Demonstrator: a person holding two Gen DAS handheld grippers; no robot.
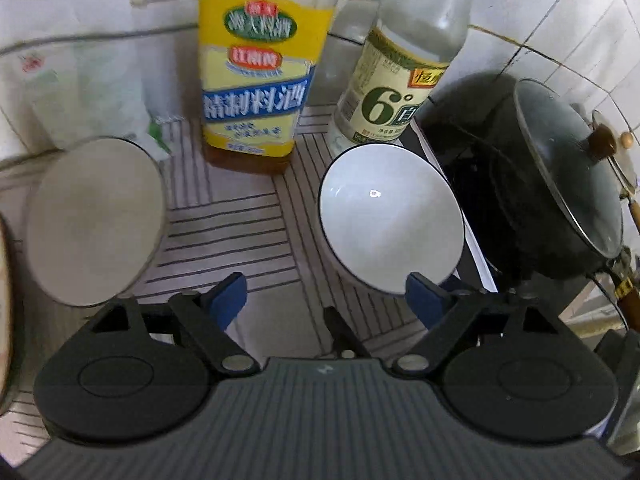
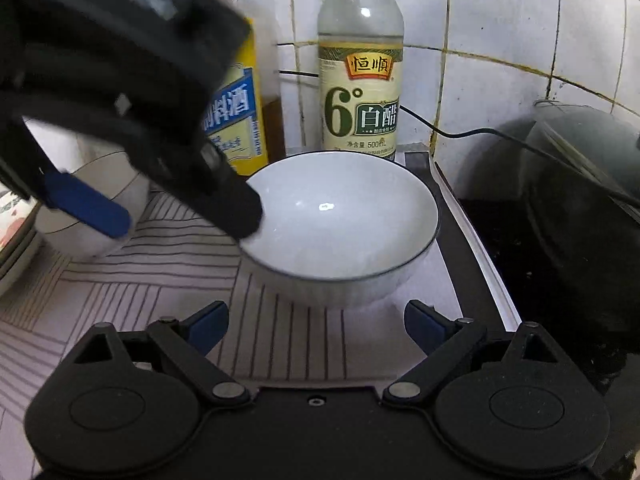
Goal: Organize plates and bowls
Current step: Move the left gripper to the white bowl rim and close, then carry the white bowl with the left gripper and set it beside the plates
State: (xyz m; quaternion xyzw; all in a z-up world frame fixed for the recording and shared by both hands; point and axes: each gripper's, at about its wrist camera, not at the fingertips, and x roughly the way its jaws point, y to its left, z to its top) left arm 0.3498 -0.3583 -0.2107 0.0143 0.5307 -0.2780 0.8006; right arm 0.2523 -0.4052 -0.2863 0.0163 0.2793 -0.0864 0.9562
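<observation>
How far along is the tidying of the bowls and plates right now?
Early on. Nothing is stacked yet: the two white bowls, one by the stove and one to its left, sit apart on the counter. Both the left gripper and the right gripper are open and empty near the stove-side bowl. Grasping and stacking remain.

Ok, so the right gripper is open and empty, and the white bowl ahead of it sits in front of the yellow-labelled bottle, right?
Not quite. In the right wrist view the white bowl sits in front of the vinegar bottle, not the yellow-labelled one. The right gripper is open and empty.
</observation>
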